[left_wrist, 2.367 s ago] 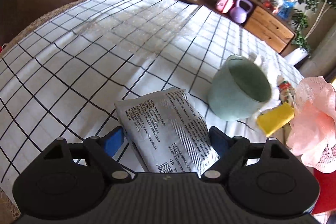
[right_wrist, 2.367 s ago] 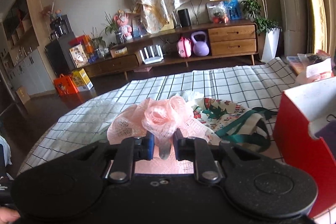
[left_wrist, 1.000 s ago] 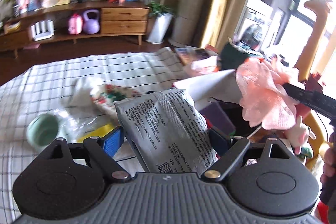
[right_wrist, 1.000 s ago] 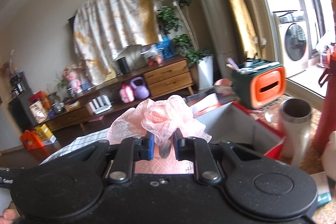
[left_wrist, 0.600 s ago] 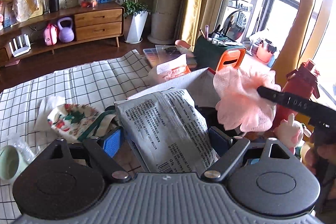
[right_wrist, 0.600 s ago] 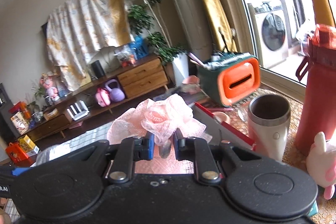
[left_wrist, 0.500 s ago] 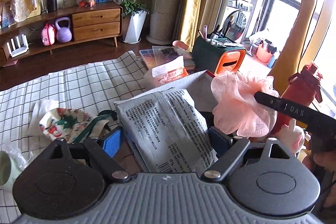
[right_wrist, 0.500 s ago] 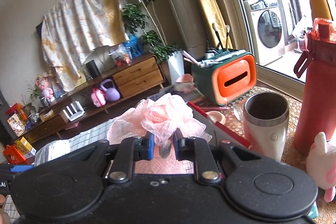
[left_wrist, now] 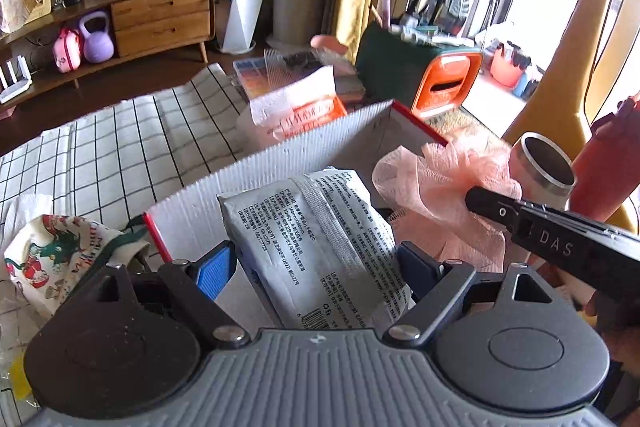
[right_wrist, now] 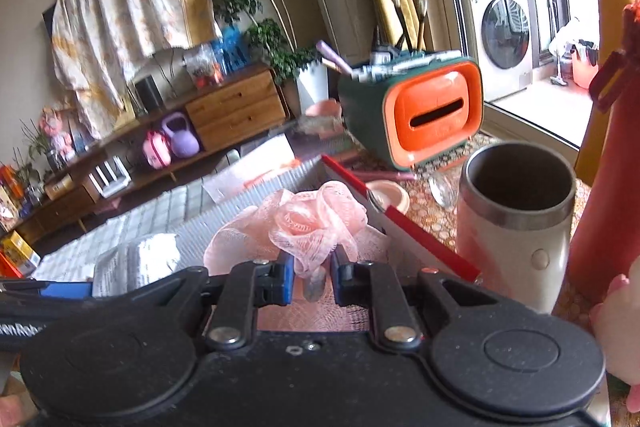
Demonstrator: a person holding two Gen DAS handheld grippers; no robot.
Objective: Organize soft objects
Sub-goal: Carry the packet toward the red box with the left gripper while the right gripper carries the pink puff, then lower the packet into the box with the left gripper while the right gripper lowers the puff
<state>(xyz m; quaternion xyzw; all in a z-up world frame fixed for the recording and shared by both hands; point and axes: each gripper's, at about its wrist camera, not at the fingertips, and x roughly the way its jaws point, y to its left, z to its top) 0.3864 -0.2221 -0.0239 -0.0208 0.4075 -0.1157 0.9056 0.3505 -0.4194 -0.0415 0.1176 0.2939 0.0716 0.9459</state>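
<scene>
My left tongs [left_wrist: 316, 267] grip the grey printed packet [left_wrist: 320, 251], jaws wide across its sides, above the open red-edged box [left_wrist: 304, 155]. My right tongs [right_wrist: 312, 277] are clamped narrowly on the pink mesh puff [right_wrist: 308, 223], held over the same box near its far corner, beside the steel cup [right_wrist: 516, 211].

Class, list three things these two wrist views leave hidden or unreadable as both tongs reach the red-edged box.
- Floor of the cardboard box, left wrist view: covered by the white packet and left tongs.
- Packet's small print: too small to read.
- Red bottle, right wrist view: cut off by the frame's right edge.
</scene>
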